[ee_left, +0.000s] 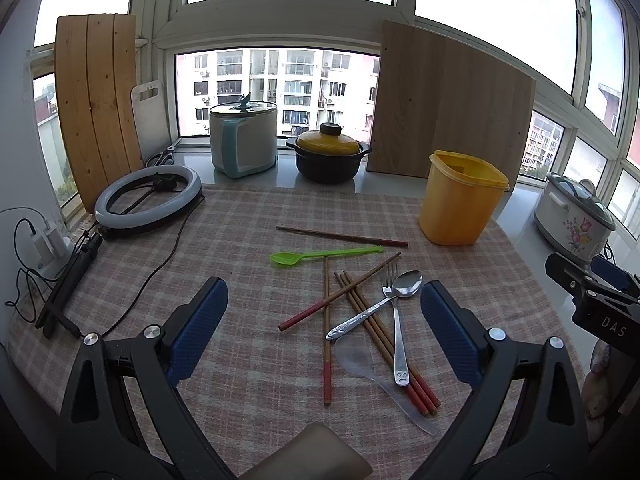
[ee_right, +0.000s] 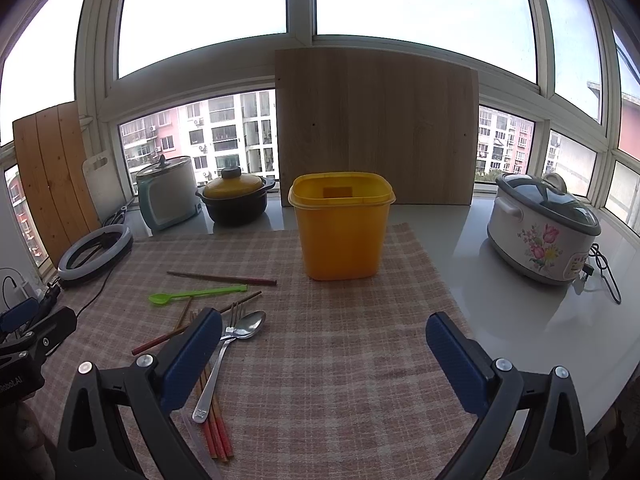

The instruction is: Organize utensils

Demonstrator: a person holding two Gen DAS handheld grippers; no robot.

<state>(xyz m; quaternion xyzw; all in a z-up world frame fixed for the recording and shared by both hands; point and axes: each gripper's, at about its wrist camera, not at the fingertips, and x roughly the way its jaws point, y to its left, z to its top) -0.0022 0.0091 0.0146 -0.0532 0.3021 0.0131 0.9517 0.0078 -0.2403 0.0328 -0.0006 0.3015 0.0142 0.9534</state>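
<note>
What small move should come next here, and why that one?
Probably lower the left claw onto the metal spoon, which lies on top of the chopsticks and fork. Both claws are open and hold nothing, the yellow container stands open and looks empty, and the pile sits between the left claw's fingers, while the right claw faces bare cloth.

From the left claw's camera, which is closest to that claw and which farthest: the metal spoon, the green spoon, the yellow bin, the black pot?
1. Metal spoon: between the open left claw's fingers, on the cloth.
2. Green spoon: farther out, mid-cloth.
3. Yellow bin: right, at the cloth's far edge.
4. Black pot: on the sill by the window.
</note>
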